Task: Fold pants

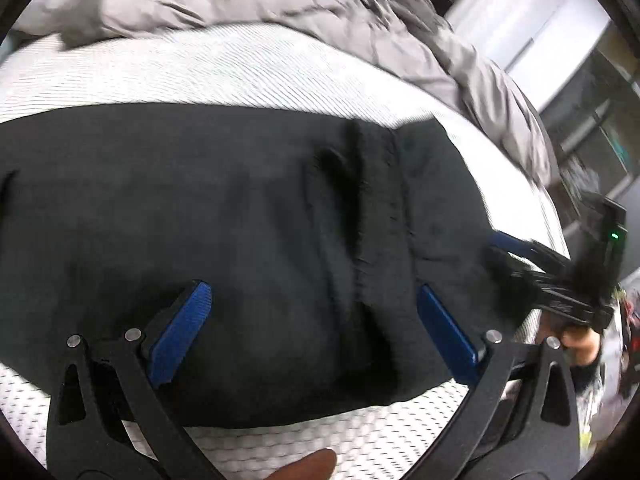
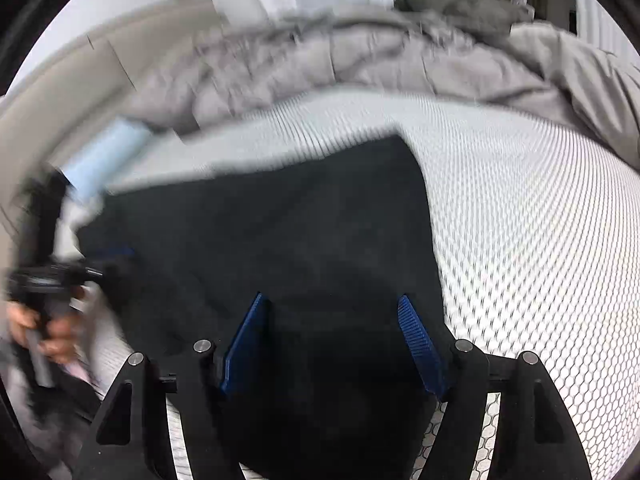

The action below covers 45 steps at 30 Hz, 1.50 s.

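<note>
On the white honeycomb-textured mattress (image 1: 180,76), as the left wrist camera sees it, lies one pair of black pants (image 1: 240,208), spread flat in a broad dark slab with a raised seam running down its right half; one rumpled grey duvet (image 1: 248,0) is heaped along the far edge. The left gripper (image 1: 316,332) hangs just above the pants with its two blue pads (image 1: 182,332) spread wide — nothing between them, no cloth pinched. At the right edge of this view the right gripper (image 1: 520,256) shows blurred, over the pants' right border, with the hand (image 1: 580,344) that carries it below; its spread cannot be read from here. Over the same mattress (image 2: 540,220) in the right wrist view, the one pair of pants (image 2: 280,240) fills the middle, its far corner squared off, the grey duvet (image 2: 400,60) behind it and one pale blue object (image 2: 104,156) — blurred, unidentifiable — at the left. The right gripper (image 2: 332,340) stands well open, two blue pads (image 2: 246,344) apart over the black fabric and gripping none of it. The left gripper (image 2: 100,268) appears smeared at the left edge above its hand (image 2: 40,328).
</note>
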Tool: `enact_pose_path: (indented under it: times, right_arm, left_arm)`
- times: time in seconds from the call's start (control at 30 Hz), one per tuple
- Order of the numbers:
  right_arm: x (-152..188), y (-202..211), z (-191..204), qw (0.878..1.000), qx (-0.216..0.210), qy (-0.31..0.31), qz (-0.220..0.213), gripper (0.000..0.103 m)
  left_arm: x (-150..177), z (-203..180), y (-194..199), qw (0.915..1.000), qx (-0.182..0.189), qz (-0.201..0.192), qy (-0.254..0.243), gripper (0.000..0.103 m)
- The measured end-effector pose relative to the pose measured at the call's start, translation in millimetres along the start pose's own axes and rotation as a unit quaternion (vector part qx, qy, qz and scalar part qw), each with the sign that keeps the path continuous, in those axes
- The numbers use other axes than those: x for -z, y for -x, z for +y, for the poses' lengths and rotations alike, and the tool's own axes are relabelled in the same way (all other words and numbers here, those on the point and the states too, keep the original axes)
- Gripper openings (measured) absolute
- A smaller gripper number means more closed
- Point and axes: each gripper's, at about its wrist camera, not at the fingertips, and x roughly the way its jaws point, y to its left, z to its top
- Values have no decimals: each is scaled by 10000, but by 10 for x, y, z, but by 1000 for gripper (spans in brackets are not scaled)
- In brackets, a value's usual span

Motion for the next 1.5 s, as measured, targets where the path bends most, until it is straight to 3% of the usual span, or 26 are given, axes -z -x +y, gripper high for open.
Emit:
enact_pose_path:
  times: [0.17, 0.3, 0.4, 0.5, 0.6, 0.63, 0.67, 0.9, 1.03, 1.3, 1.37, 1.43, 1.5]
  right_arm:
    - [28, 97, -31, 9991, -380, -53, -201, 71]
    - [15, 116, -165, 9988, -285, -325, -226, 71]
    - [-8, 120, -279, 9981, -236, -521, -236, 71]
    - [-16, 159, -378, 9967, -218, -726, -289, 71]
    - [-8, 184, -474, 9954, -143, -894, -306, 71]
    - [25, 216, -500, 9951, -125, -929, -306, 71]
    - [31, 217, -519, 9948, -131, -966, -298, 71]
    - [20, 175, -489, 9950, -196, -943, -266, 71]
    - [5, 1, -438, 9961, -71, -876, -44, 71]
    - [25, -81, -440, 9966, 20, -816, 128, 72]
    - [32, -101, -448, 9964, 6, -831, 148, 72]
    - [26, -105, -444, 9964, 5, -832, 146, 72]
    - [20, -111, -444, 9966, 7, -806, 160, 72]
  left_arm:
    - [-110, 133, -198, 9932, 860, 366, 695, 77]
    - [-156, 171, -331, 9904, 1010, 391, 859, 76]
    - [-252, 173, -381, 9885, 1092, 339, 986, 65]
    - [-272, 113, -285, 9865, 1316, 229, 949, 64]
    - [-279, -7, -300, 9922, 1076, 340, 538, 64]
    - [-278, 1, -377, 9942, 780, 491, 553, 64]
    - [-268, 46, -458, 9931, 727, 610, 687, 64]
    - [-333, 110, -595, 9854, 1343, 532, 898, 65]
    - [-340, 189, -636, 9834, 1321, 376, 1182, 41]
    - [-276, 282, -659, 9734, 1654, 875, 1320, 41]
    - [-298, 277, -678, 9694, 1846, 887, 1352, 53]
    - [-337, 267, -748, 9602, 2146, 874, 1562, 56]
    - [-372, 194, -820, 9572, 2286, 853, 1556, 56]
